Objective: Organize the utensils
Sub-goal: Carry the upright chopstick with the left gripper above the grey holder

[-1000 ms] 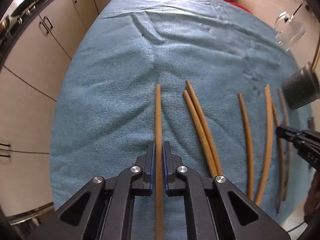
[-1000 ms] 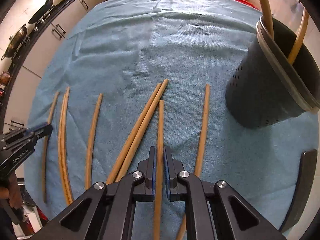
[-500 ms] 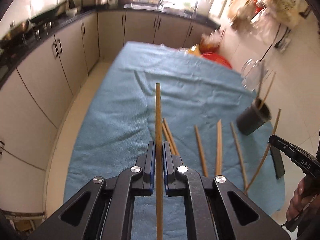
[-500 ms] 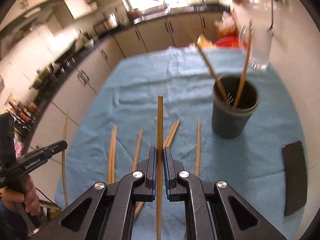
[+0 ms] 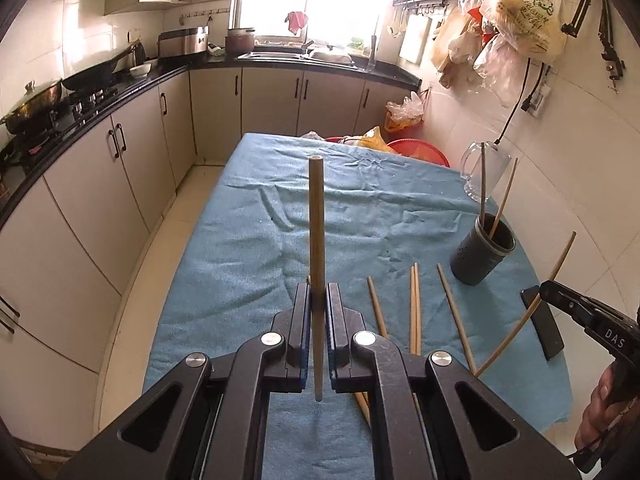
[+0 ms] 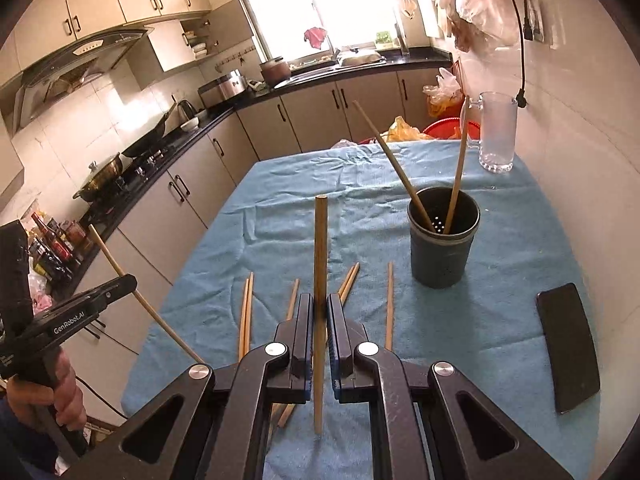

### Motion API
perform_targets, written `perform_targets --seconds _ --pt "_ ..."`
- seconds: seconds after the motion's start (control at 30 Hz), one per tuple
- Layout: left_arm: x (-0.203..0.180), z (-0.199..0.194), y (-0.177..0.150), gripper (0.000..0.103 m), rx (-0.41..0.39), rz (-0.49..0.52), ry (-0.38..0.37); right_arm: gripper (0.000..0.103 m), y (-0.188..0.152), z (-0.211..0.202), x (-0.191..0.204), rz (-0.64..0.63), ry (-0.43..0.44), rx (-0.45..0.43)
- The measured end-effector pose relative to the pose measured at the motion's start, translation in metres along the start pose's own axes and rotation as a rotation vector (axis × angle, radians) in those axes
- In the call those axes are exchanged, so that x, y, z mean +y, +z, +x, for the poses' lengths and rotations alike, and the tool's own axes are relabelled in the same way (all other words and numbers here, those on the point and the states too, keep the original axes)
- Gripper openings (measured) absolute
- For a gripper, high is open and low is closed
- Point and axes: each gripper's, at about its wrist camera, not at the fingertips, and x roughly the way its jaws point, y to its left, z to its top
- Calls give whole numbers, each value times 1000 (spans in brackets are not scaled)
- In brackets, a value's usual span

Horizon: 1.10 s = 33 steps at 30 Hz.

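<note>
My left gripper (image 5: 318,292) is shut on a wooden chopstick (image 5: 316,216), held well above the table, pointing forward. It also shows in the right wrist view (image 6: 132,280) at the left with its chopstick (image 6: 120,268). My right gripper (image 6: 320,300) is shut on another chopstick (image 6: 320,248), also lifted; it shows in the left wrist view (image 5: 544,288) with its chopstick (image 5: 552,272). A dark perforated holder (image 6: 442,248) (image 5: 480,256) stands on the blue cloth (image 6: 500,280), holding two chopsticks (image 6: 456,184). Several loose chopsticks (image 5: 414,304) (image 6: 389,300) lie on the cloth.
A black phone (image 6: 568,344) (image 5: 546,328) lies on the cloth right of the holder. A clear glass mug (image 6: 496,136) (image 5: 482,172) stands at the far right by the wall. Cabinets (image 5: 120,184) run along the left. A red basin (image 5: 416,150) sits beyond the table's far end.
Both grippers have lifted their chopsticks off the cloth and tilted up, so the views now take in the whole kitchen. Both stay shut on their chopsticks.
</note>
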Motion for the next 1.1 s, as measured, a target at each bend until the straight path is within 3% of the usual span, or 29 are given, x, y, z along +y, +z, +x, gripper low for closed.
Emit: perform_targets --seconds 0.6,1.1 --pt "-33 -27 21 6 -62 49 -29 7 13 -43 -29 57 -25 -98" --pt "-89 -30 49 7 -81 133 -150 7 12 -104 -92 186 -127 -196"
